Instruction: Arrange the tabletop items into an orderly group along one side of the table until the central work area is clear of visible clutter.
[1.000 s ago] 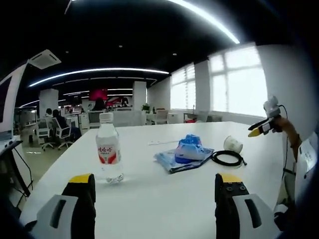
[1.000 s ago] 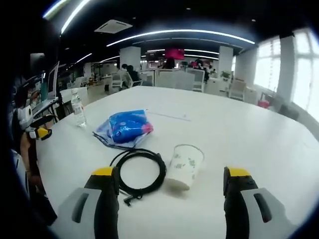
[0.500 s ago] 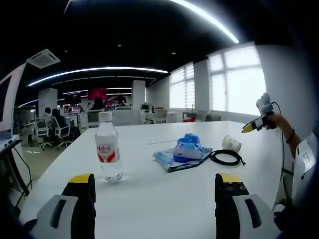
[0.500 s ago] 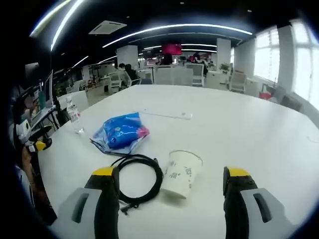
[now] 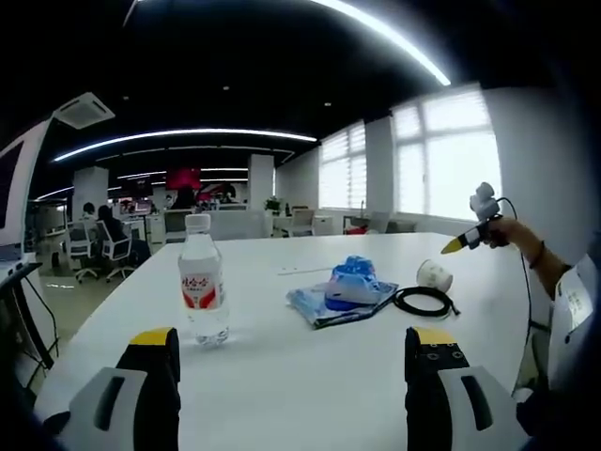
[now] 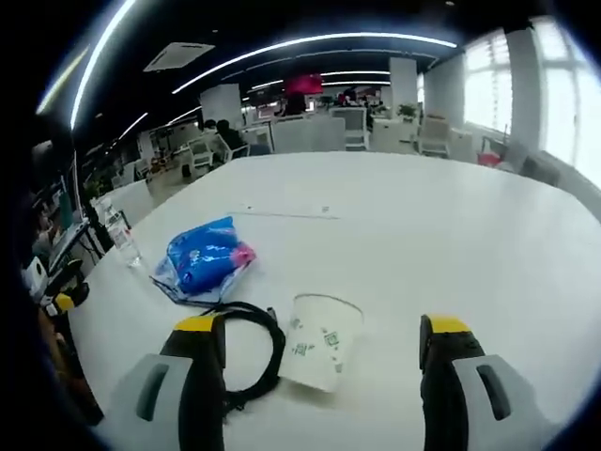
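Lining up on the cup: right gripper hangs over it with jaws spread wide, nothing held, cup between the yellow tips but not touched. I'd call this the approach for the first pick; next move needs a drop and a soft squeeze, since thin paper walls will crush. Cup is white paper with small green print, lying on its side, tapered. Touching it on one side is a black cable, a loose rubbery coil. Past that lies a crinkly blue plastic bag, and near the table edge stands a clear water bottle with a red label. Left gripper is open too, empty, well short of the bottle. Tabletop is smooth white.
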A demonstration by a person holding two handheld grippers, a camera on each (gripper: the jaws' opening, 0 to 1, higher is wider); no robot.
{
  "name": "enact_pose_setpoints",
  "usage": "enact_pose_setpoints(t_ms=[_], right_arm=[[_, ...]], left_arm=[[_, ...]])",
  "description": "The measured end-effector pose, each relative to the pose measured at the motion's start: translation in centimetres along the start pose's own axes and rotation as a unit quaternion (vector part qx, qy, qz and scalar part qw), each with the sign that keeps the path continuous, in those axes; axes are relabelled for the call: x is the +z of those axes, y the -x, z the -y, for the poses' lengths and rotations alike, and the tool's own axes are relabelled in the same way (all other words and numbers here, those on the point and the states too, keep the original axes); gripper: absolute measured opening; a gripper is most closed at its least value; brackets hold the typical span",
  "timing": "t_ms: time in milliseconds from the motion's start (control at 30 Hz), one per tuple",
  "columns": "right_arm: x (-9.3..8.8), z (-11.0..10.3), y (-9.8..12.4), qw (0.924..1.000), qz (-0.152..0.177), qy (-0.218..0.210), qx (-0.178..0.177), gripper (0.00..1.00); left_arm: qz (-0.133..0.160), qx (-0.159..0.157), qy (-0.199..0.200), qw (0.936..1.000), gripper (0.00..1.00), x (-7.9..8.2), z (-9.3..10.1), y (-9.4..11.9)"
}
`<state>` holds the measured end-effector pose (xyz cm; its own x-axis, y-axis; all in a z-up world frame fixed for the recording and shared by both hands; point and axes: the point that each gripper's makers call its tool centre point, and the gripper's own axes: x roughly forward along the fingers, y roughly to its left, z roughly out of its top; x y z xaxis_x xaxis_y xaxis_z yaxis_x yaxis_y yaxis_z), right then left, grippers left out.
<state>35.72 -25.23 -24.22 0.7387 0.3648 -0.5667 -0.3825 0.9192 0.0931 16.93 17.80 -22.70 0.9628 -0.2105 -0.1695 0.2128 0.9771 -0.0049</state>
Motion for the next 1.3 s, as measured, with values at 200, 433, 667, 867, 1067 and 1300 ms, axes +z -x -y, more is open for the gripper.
enact_pose_setpoints(t_ms=[200, 433, 667, 867, 1067, 1300], right_arm=[[0.0, 0.2, -1.1, 0.9999, -0.012, 0.005, -0.001, 0.79], [-0.6, 0.8, -2.5, 0.9993, -0.036, -0.003, -0.007, 0.78], [-1.1, 1.0, -3.5, 0.9983, -0.055, 0.003, -0.017, 0.76], [-1.6, 1.3, -4.5, 0.9970, -0.075, -0.012, -0.019, 0.72], [-2.3, 1.1, -5.0, 0.9927, -0.100, -0.067, -0.009, 0.46], [-2.3, 1.3, -5.3, 0.9925, -0.105, -0.061, -0.009, 0.47]], left_arm=[[-0.002, 0.029, -0.017, 0.9994, 1.00, 0.3, -0.9, 0.4], [-0.012, 0.022, -0.009, 0.9996, 1.00, 0.0, -0.7, 0.3], [-0.016, 0.024, 0.001, 0.9996, 1.00, -0.2, -1.0, 0.3], [-0.014, 0.029, 0.000, 0.9995, 1.00, -0.1, -1.4, 0.6], [-0.007, 0.029, 0.003, 0.9995, 1.00, 0.0, -1.5, 0.8], [-0.008, 0.027, 0.003, 0.9996, 1.00, 0.0, -1.3, 0.8]])
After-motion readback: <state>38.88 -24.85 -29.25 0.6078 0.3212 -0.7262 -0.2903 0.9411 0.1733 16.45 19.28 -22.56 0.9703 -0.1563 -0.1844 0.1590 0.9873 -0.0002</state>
